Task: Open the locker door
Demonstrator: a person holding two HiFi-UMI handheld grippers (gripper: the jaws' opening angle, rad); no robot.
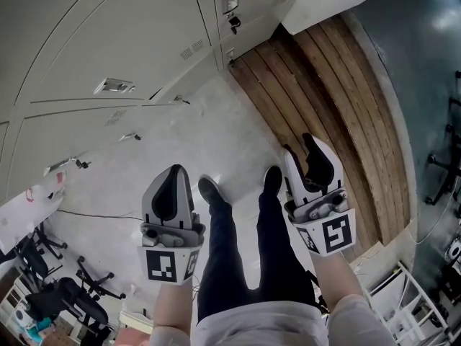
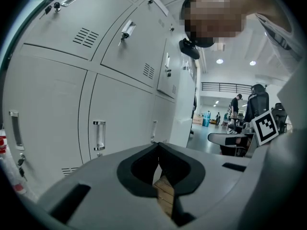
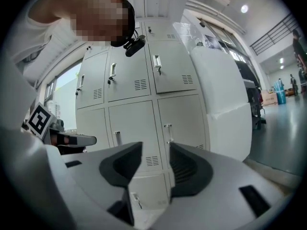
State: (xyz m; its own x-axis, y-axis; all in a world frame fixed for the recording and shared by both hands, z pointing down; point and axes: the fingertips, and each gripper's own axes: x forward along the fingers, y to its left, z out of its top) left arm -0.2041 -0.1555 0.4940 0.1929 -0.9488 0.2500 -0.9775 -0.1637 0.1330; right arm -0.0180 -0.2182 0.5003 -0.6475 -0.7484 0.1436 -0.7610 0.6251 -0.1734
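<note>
Your right gripper [image 3: 156, 150], closest to the lens in its own view, has its jaws moderately apart with nothing between them. They look straight at the lockers [image 3: 144, 90], which stand well ahead in the centre of that frame. The handles [image 3: 116, 138] there are thin bars with the long axis vertical, so I judge the jaws should close on one from its two sides. Your left gripper [image 2: 158, 145] has its jaws closed together and empty; the lockers fill the left of its view and seem nearer to it. In the head view both grippers hang low beside your legs [image 1: 230, 251], and the lockers lie at upper left, well apart from both.
</note>
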